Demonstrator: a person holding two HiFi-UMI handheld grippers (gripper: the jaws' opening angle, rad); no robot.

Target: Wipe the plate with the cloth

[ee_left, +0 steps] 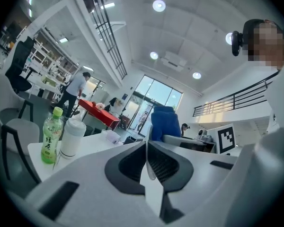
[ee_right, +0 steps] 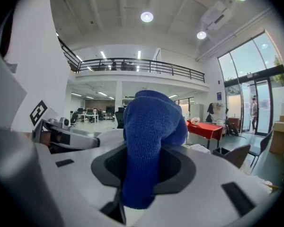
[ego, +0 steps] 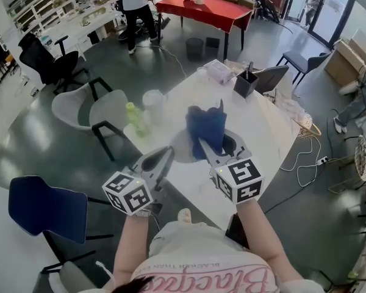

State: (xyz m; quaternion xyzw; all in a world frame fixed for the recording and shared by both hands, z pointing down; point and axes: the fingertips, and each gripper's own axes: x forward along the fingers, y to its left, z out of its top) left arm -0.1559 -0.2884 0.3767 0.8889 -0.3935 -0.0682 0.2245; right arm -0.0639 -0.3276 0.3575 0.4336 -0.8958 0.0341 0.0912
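My right gripper (ego: 205, 146) is shut on a blue cloth (ego: 206, 127), which stands up in a bunch out of the jaws and fills the middle of the right gripper view (ee_right: 149, 141). Just to its left, my left gripper (ego: 166, 155) is shut on the rim of a thin white plate (ee_left: 150, 167), seen edge-on between the jaws in the left gripper view. The plate is hard to make out in the head view. Both grippers are held above the near corner of the white table (ego: 262, 127). The cloth (ee_left: 164, 122) rises just beyond the plate's edge; I cannot tell whether they touch.
On the table's left side stand a green tea bottle (ego: 134, 119) and a white lidded cup (ego: 152, 101). A black pen holder (ego: 245, 83) and a tissue pack (ego: 218, 71) are at the far end. Chairs (ego: 91, 112) stand to the left of the table.
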